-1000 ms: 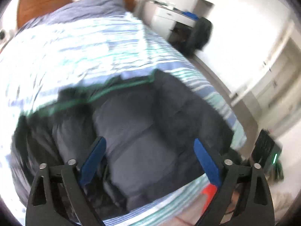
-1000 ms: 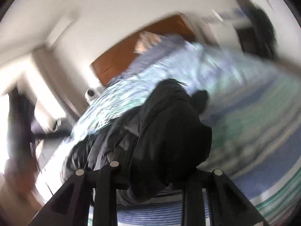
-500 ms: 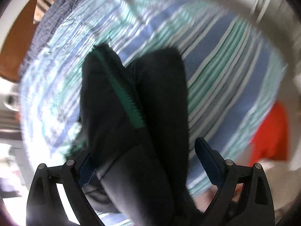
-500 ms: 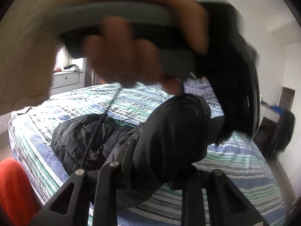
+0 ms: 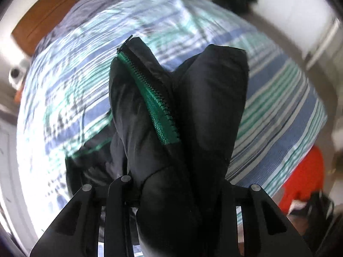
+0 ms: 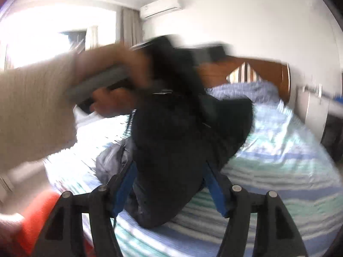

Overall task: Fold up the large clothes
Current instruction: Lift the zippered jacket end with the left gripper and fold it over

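We see a black puffer jacket (image 5: 182,111) bunched and lifted above a bed (image 5: 278,98) covered in a blue, green and white striped sheet. In the left wrist view the left gripper (image 5: 173,192) has its jaws pressed in on a thick fold of the jacket, which rises up between them and fills the middle of the picture. A bright green zipper (image 5: 154,100) runs diagonally along the fold, from the far left down toward the near middle. More of the jacket trails down to the left onto the sheet. A brown wooden headboard (image 5: 42,15) stands at the far left, and something orange-red (image 5: 304,180) lies off the bed at the near right. In the right wrist view the right gripper (image 6: 169,184) has its blue-padded fingers (image 6: 214,186) spread on either side of a dark mass of the jacket (image 6: 182,145); the cloth sits between them, but we cannot tell whether the pads press it. The picture is blurred. The person's left hand (image 6: 111,81), in a cream sleeve, crosses the left and middle, gripping a grey handle, and jacket cloth hangs from that tool. Beyond, the bed (image 6: 278,150) stretches to the right, with the headboard (image 6: 257,68) at the far right, a bright window (image 6: 53,34) at the far left, and a white air conditioner (image 6: 160,6) high on the wall.
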Demonstrator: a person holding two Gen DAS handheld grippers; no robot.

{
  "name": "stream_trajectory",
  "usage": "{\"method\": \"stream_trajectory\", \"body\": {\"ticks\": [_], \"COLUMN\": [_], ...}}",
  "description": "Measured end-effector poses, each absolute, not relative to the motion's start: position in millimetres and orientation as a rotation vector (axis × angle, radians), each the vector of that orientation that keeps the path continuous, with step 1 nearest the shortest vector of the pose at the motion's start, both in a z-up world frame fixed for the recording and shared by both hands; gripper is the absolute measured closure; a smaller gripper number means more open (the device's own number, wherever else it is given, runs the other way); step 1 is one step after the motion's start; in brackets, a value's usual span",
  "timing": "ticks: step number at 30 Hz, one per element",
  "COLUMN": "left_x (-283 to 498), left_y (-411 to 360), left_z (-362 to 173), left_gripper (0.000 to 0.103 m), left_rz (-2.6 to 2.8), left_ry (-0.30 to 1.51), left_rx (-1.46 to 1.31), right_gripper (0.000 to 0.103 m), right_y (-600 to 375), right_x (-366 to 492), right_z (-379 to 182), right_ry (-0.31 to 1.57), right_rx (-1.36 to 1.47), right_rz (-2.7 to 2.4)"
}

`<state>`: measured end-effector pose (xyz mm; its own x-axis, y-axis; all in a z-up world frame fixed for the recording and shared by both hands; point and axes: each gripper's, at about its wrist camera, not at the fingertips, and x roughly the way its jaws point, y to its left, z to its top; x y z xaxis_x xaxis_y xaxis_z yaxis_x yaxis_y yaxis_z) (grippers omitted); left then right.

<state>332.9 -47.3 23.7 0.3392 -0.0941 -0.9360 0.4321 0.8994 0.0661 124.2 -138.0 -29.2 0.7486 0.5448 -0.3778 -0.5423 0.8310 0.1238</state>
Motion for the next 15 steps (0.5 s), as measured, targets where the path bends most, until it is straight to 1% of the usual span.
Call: {"method": "stream_trajectory", "body": {"ticks": [5,9,15], "left_x": [327.6,320.6,306.9], "left_y": [48.1,111.4,173.2], "left_z": [18.4,-4.1,-38.0], "left_gripper": [0.068,0.066,0.061], "left_rz": [-0.328,-0.319,-0.326], "left_ry": [1.142,1.134,1.108], "left_rx": [0.124,0.006,-0.106], "right_gripper": [0.037,0.037,0.037], "right_y": [-133.5,-116.8,-64.9], "right_x": [151.8,167.6,193.9], "right_z": [-41.2,-41.1,-35.4], "right_ry": [0.526,0.566,0.614], "right_rx": [0.063,0.077,-0.023], "right_rz": [0.574,0.59,0.65]}}
